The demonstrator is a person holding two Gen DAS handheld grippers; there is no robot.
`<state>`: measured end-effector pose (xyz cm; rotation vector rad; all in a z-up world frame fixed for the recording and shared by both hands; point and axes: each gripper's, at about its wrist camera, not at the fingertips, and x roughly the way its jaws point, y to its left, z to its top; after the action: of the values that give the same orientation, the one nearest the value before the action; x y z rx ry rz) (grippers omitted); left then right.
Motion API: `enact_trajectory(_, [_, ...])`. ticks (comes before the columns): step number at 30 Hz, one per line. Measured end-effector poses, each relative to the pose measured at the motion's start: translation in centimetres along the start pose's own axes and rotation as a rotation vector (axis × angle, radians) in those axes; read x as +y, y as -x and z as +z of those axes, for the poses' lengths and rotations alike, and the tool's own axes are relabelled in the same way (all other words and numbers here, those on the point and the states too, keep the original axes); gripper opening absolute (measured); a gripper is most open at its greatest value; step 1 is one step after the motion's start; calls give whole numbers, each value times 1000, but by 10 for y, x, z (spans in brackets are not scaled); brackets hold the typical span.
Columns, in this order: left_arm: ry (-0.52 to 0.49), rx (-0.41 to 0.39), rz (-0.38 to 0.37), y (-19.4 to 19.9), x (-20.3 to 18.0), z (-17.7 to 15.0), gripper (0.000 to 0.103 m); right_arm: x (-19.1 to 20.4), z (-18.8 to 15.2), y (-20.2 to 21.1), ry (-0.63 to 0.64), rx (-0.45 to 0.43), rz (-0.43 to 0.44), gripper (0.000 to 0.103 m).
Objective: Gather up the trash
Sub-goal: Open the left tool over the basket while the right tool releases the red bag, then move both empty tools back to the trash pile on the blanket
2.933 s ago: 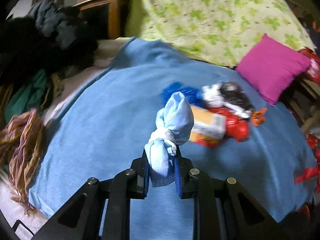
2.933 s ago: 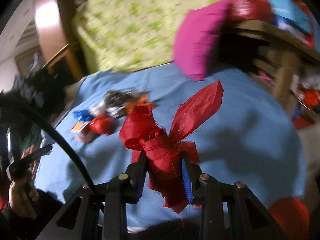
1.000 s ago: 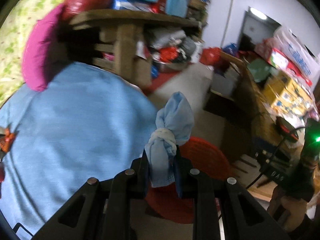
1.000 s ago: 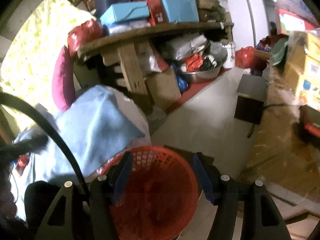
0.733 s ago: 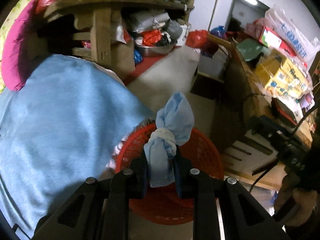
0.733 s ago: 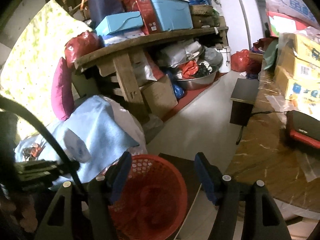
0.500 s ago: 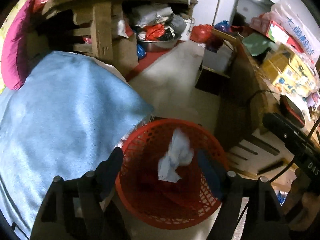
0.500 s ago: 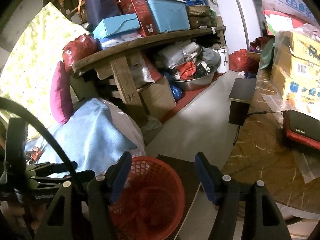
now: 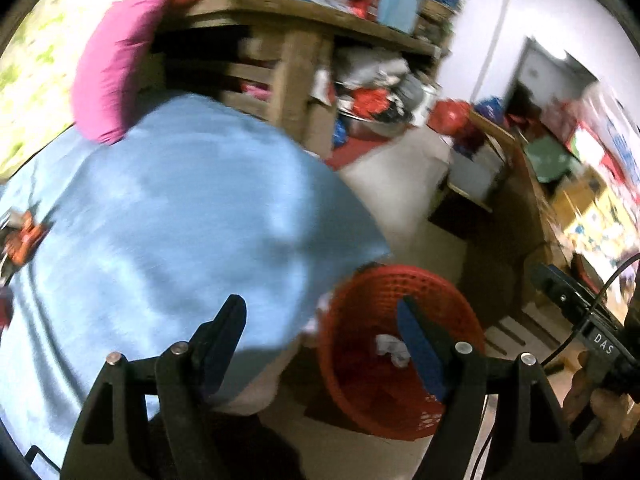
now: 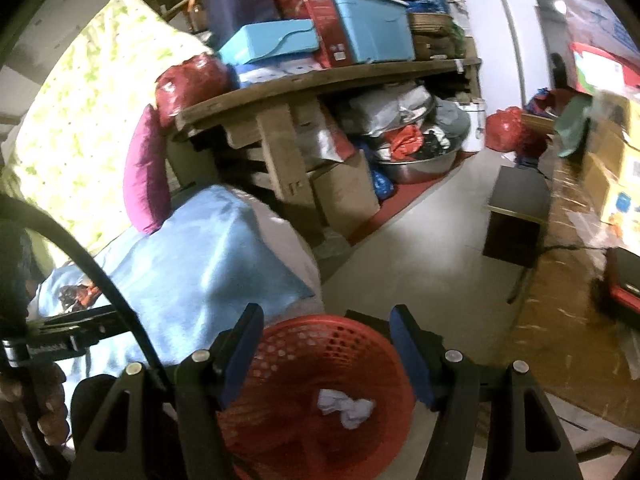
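Both the left gripper [image 9: 320, 324] and right gripper [image 10: 326, 334] gape empty over the red basket [image 10: 304, 412], so swinging back toward the bed [image 9: 160, 220] for what looks like remaining wrappers [image 9: 24, 236] at the frame's left edge seems best.

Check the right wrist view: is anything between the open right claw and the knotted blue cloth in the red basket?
No. The right claw hangs over the red basket; only the basket's interior separates it from the knotted blue cloth.

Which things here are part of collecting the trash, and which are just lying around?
Job:
red basket
knotted rag in it
scraps on the blue blanket

Lying about:
pink pillow
shelf clutter
steel basin
cardboard boxes
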<state>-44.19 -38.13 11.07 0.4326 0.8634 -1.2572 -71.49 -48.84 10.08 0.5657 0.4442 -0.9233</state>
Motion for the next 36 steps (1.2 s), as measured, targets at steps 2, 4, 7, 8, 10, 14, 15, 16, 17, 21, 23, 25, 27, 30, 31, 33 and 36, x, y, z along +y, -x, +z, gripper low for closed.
enact_trajectory(2, [39, -14, 11, 9, 19, -5, 78, 12, 2, -4, 14, 8, 9, 69])
enact_trajectory(4, [77, -27, 18, 18, 38, -12, 78, 25, 4, -8, 32, 14, 22, 69])
enact_trajectory(7, [116, -40, 29, 30, 60, -21, 78, 43, 5, -12, 72, 19, 26, 70])
enact_trajectory(8, [127, -48, 35, 34, 67, -25, 78, 49, 5, -14, 83, 25, 31, 70])
enact_trajectory(10, [144, -63, 43, 42, 77, -30, 78, 64, 5, -17, 110, 39, 41, 70])
enact_trajectory(14, [170, -103, 103, 59, 104, -44, 78, 92, 7, -20, 168, 41, 56, 70])
enact_trajectory(15, [175, -114, 130, 64, 111, -49, 78, 102, 9, -21, 189, 38, 64, 70])
enact_trajectory(16, [180, -125, 163, 69, 119, -53, 78, 108, 10, -22, 198, 37, 71, 71])
enact_trajectory(17, [186, -132, 190, 73, 127, -56, 78, 118, 12, -24, 213, 37, 83, 72])
enact_trajectory(21, [240, -153, 284, 88, 166, -71, 78, 152, 17, -29, 257, 35, 137, 72])
enact_trajectory(23, [277, -156, 314, 96, 190, -78, 78, 171, 18, -32, 284, 34, 166, 72])
enact_trajectory(25, [315, -165, 353, 104, 215, -84, 78, 190, 18, -35, 312, 34, 196, 72])
enact_trajectory(27, [348, -171, 398, 112, 241, -91, 78, 208, 16, -38, 336, 41, 225, 72])
enact_trajectory(30, [379, -184, 457, 122, 271, -99, 79, 234, 10, -43, 367, 54, 270, 72])
enact_trajectory(31, [396, -185, 486, 126, 284, -101, 79, 243, 9, -44, 377, 58, 283, 72])
enact_trajectory(33, [443, -196, 514, 132, 311, -106, 80, 257, 4, -46, 393, 64, 309, 72])
enact_trajectory(36, [500, -214, 521, 139, 344, -113, 81, 277, -1, -48, 418, 72, 349, 72])
